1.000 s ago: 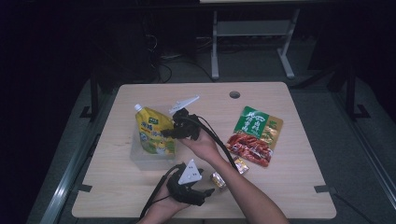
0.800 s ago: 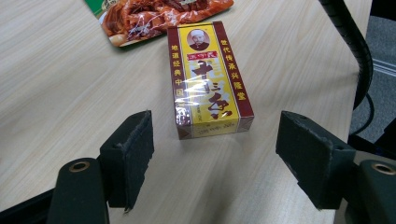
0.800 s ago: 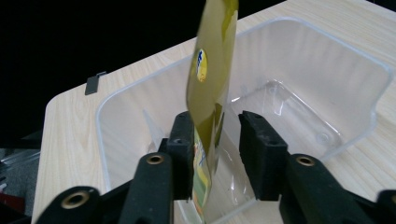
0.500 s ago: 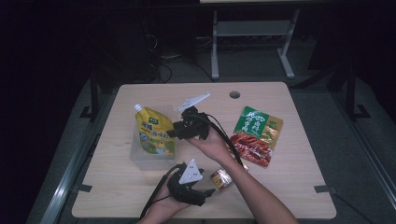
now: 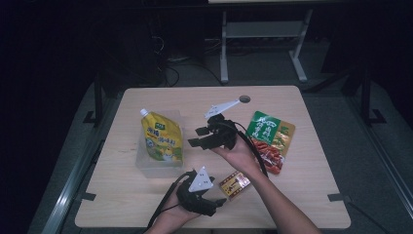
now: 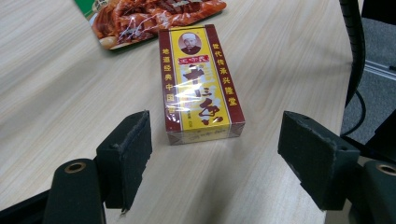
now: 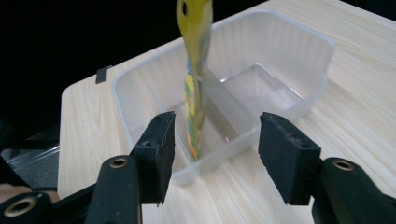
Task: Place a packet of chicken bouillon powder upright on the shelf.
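A yellow spouted pouch (image 5: 161, 140) stands on edge in a clear plastic container (image 5: 146, 168). In the right gripper view the pouch (image 7: 196, 74) rises from the container (image 7: 289, 70) just beyond the jaws. My right gripper (image 5: 196, 137) hangs to the pouch's right, clear of it. Its jaws have just been opening, and the right gripper (image 7: 217, 140) holds nothing. My left gripper (image 5: 217, 204) rests near the table's front edge. It is open (image 6: 217, 144), with a small yellow-and-red box (image 6: 201, 84) lying flat just ahead of its pads. The box (image 5: 234, 184) is untouched.
A green-and-red snack bag (image 5: 268, 139) lies flat right of centre; its edge (image 6: 140, 14) shows beyond the box. A round cable hole (image 5: 244, 99) sits near the far edge. The right forearm (image 5: 272, 200) crosses the front right of the table (image 5: 316, 195).
The right gripper has drawn back to the right, away from the pouch, with its jaws spreading apart. The pouch stays standing in the container. The left gripper has kept still.
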`<move>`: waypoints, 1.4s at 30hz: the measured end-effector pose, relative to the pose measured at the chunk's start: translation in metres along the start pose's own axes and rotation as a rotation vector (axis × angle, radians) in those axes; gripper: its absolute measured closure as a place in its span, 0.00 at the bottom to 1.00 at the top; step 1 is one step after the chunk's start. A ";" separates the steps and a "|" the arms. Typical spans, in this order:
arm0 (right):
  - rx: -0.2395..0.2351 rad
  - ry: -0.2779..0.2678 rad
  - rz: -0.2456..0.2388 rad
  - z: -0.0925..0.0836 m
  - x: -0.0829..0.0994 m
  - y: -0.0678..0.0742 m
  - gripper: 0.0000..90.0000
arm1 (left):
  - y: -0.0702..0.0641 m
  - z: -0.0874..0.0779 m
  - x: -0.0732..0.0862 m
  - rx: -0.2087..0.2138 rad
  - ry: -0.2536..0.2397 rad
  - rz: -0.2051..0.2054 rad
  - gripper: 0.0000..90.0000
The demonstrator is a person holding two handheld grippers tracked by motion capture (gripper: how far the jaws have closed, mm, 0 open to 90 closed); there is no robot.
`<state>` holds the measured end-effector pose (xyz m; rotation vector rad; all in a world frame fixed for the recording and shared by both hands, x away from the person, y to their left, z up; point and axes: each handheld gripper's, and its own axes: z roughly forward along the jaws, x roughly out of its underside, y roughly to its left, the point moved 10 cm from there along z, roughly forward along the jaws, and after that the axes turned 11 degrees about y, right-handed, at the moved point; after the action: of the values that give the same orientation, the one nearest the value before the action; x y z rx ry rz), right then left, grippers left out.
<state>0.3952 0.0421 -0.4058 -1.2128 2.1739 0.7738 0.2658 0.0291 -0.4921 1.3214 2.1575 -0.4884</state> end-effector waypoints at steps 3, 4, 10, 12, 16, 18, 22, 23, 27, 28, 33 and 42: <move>0.007 0.003 0.020 -0.007 0.008 -0.004 0.48 | -0.002 0.002 -0.001 0.003 0.000 0.003 0.28; 0.010 0.002 0.021 -0.009 0.010 -0.005 0.48 | -0.002 0.003 -0.001 0.004 0.003 0.006 0.28; 0.051 0.006 0.035 -0.026 0.027 -0.011 0.46 | -0.002 0.009 -0.006 -0.003 0.010 0.014 0.27; 0.057 0.004 0.038 -0.029 0.030 -0.013 0.45 | -0.002 0.011 -0.006 -0.002 0.015 0.016 0.27; 0.075 0.008 0.057 -0.038 0.042 -0.017 0.44 | -0.002 0.018 -0.007 -0.005 0.032 0.014 0.27; 0.086 0.005 0.068 -0.044 0.051 -0.020 0.44 | -0.002 0.023 -0.009 -0.010 0.050 0.017 0.26; 0.100 0.005 0.088 -0.052 0.064 -0.025 0.42 | -0.003 0.027 -0.012 -0.017 0.062 0.024 0.26; 0.104 0.006 0.096 -0.053 0.067 -0.026 0.41 | -0.003 0.030 -0.014 -0.021 0.069 0.031 0.26; 0.116 0.005 0.123 -0.061 0.081 -0.030 0.40 | -0.001 0.038 -0.015 -0.043 0.091 0.038 0.26; 0.119 0.002 0.128 -0.063 0.084 -0.032 0.40 | 0.001 0.039 -0.015 -0.055 0.095 0.048 0.25; 0.123 0.009 0.158 -0.069 0.101 -0.037 0.39 | 0.002 0.045 -0.015 -0.060 0.109 0.044 0.26; 0.134 0.004 0.192 -0.074 0.120 -0.043 0.38 | 0.002 0.052 -0.013 -0.055 0.145 0.041 0.26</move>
<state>0.3653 -0.0965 -0.4459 -0.9500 2.3295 0.6890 0.2865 -0.0090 -0.5245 1.4059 2.2387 -0.3233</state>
